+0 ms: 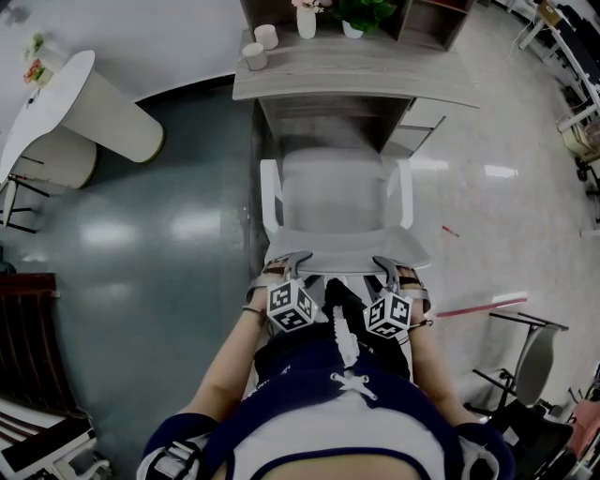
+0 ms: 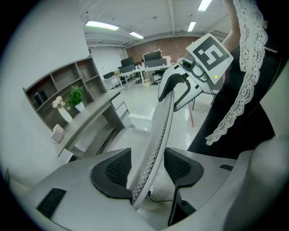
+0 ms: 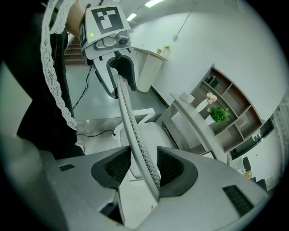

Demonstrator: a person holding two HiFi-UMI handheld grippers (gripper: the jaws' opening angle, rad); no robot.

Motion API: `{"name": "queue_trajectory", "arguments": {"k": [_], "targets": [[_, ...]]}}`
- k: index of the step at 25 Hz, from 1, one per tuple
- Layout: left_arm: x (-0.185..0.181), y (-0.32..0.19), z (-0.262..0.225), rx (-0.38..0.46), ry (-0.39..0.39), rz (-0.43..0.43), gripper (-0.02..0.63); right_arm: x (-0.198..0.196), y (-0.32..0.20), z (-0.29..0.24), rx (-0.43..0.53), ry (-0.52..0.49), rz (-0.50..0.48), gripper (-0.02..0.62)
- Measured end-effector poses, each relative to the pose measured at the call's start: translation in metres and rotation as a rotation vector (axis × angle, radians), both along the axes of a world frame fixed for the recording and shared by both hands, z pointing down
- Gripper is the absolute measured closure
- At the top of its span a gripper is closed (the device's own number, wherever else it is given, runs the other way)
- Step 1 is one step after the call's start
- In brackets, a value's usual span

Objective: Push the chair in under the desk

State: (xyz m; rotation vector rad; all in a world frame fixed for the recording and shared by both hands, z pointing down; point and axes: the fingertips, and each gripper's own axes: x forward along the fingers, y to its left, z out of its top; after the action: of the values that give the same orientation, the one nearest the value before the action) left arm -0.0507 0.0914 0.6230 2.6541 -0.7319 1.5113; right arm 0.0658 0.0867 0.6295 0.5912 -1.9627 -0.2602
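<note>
A white office chair (image 1: 342, 192) with white armrests stands in front of the grey desk (image 1: 356, 70), its seat partly under the desktop. The top edge of its mesh backrest (image 1: 342, 248) is nearest me. My left gripper (image 1: 298, 259) straddles that edge on the left, and my right gripper (image 1: 387, 263) straddles it on the right. In the left gripper view the backrest edge (image 2: 156, 135) runs between the left gripper's (image 2: 146, 169) pads with a gap showing. The right gripper view shows the backrest edge (image 3: 131, 122) between the right gripper's (image 3: 140, 167) pads, also not clamped.
On the desk stand two cups (image 1: 255, 56), a vase (image 1: 307, 21) and a potted plant (image 1: 361, 14). A white round table (image 1: 103, 108) stands at the left, a dark chair (image 1: 525, 361) at the right and a red strip (image 1: 478, 307) lies on the floor.
</note>
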Motion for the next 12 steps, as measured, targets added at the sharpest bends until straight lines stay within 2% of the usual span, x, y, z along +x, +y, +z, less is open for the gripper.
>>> {"name": "queue_trajectory", "arguments": {"k": [12], "targets": [[0.0026,-0.0086,0.0002,0.01,-0.003,-0.008,0.373,0.0043,-0.0083,0.0011,0.029,0.005,-0.028,0.44]]}}
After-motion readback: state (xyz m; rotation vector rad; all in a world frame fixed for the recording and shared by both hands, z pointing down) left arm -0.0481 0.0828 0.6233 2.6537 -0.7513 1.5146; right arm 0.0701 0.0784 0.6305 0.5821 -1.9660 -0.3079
